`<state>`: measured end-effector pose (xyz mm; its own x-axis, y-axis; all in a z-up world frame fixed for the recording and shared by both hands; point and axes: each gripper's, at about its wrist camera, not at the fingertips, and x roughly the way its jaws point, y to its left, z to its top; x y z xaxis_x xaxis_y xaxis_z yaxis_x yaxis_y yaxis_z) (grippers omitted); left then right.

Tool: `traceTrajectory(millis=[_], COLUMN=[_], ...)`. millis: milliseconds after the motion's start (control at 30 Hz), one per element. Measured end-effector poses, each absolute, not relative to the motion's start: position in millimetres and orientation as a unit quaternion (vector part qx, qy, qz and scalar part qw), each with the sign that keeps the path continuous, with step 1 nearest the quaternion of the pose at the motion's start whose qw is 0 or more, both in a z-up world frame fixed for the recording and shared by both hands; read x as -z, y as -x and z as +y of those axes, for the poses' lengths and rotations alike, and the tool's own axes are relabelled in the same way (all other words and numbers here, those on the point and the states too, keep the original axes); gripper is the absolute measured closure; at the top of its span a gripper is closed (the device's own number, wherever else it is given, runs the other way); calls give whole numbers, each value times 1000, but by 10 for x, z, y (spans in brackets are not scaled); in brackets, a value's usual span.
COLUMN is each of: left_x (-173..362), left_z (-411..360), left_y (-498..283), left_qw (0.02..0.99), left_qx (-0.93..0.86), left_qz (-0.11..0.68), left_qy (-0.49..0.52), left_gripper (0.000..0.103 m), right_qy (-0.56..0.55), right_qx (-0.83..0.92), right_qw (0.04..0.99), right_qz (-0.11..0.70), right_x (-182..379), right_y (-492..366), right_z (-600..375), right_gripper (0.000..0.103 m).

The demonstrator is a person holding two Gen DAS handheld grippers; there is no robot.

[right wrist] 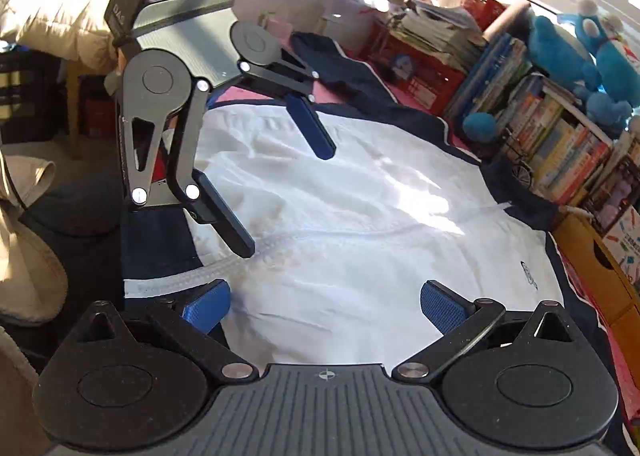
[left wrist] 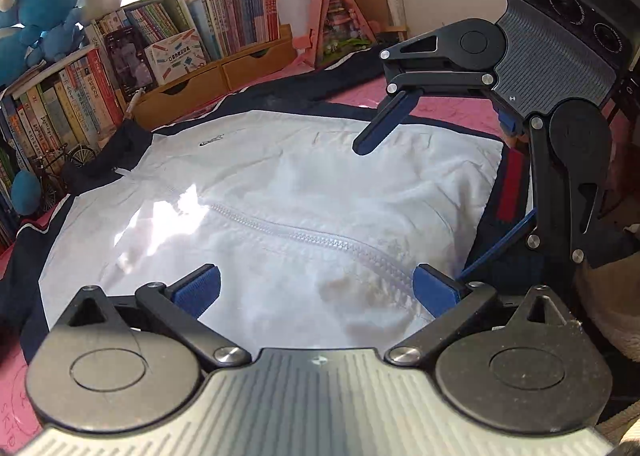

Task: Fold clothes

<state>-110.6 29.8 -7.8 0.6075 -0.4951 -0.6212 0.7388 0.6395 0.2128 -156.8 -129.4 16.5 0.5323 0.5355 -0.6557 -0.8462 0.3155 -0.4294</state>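
Note:
A white zip-up jacket [left wrist: 280, 192] with navy sleeves and a red-striped hem lies spread flat, front up, on a pink cover [left wrist: 448, 112]. Its zipper [left wrist: 304, 236] is closed. My left gripper [left wrist: 316, 290] hovers low over the lower front with its blue pads wide apart and nothing between them. In the right wrist view the left gripper [right wrist: 286, 201] hangs over the hem end of the jacket [right wrist: 360, 216]. My right gripper [right wrist: 326, 308] is open over the white front, empty. From the left wrist view the right gripper [left wrist: 412, 208] stands over the hem.
Shelves of books [left wrist: 80, 96] with blue and pink plush toys [left wrist: 36, 20] line the far side. A wooden drawer box [left wrist: 208, 76], a pink model house [left wrist: 340, 24] and a small model bicycle [left wrist: 60, 164] stand by the jacket's collar. Beige bedding [right wrist: 28, 248] lies beside the hem.

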Motion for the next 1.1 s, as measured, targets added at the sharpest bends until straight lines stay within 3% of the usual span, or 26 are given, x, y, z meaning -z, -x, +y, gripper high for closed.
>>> traceTrajectory(millis=[167,367,600,667,733,867,1100], left_x=[312,324,173,-74,-372,-711,-512], left_z=[436,836,1019,1034,1058,963,666], left_y=[1191,1301,1350,1349,1379,1139,32], left_qw=[852,861,857,858,869,892,905], left_qx=[356,339,307,315,346,354,259], left_qz=[281,281,324,340,296,241,335], left_qy=[-264,-253,-258,-221,-193,-147,-32], left_gripper=[0,0,0,0,0,0,0], right_qy=[414,306,403,396,398,403,303], right_qx=[-448,-411,-294,-284,-294,-338,-396], right_qw=[768,812,824,819,805,800,833], right_qz=[197,278,269,303,327,288,241], right_x=[8,38,259,188,63,-277,-847], right_y=[1547,1217,1570,1604,1623,1750,1610], right_z=[-1199,-1876,-2248,-2269,-2249,-2270,-2451], right_gripper=[1,0,0,1,3,2,1])
